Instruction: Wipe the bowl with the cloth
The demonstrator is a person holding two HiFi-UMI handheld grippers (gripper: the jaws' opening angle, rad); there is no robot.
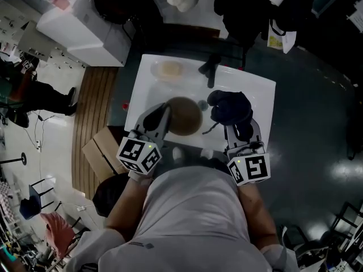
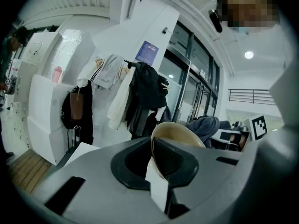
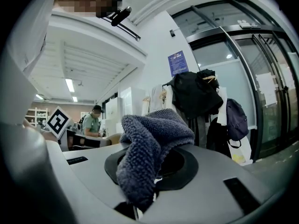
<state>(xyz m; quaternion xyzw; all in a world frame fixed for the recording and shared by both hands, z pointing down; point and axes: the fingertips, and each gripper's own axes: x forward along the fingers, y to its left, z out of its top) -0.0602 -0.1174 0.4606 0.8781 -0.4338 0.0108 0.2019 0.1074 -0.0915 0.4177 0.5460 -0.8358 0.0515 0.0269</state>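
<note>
Where the white desk (image 1: 258,92) meets a strip of wooden floor (image 1: 96,103) on the left, a cardboard box (image 1: 101,149) sits on that floor. Next comes the left gripper (image 1: 164,114), clamped on the rim of the brown bowl (image 1: 186,116). In the left gripper view its jaws pinch that rim, with one dark pad inside the bowl (image 2: 180,132) and the other outside. The bowl is over the middle of the desk, and I cannot tell whether it touches the surface. Behind it, toward the far edge, lie a pale dish (image 1: 169,69) and a dark item (image 1: 210,68) too dim to identify. Just right of the bowl is the dark cloth (image 1: 229,105), bunched in a heap. The right gripper (image 1: 241,127) has it: in the right gripper view the jaws are closed on a fold of the blue-grey cloth (image 3: 149,146), which drapes over them.
</note>
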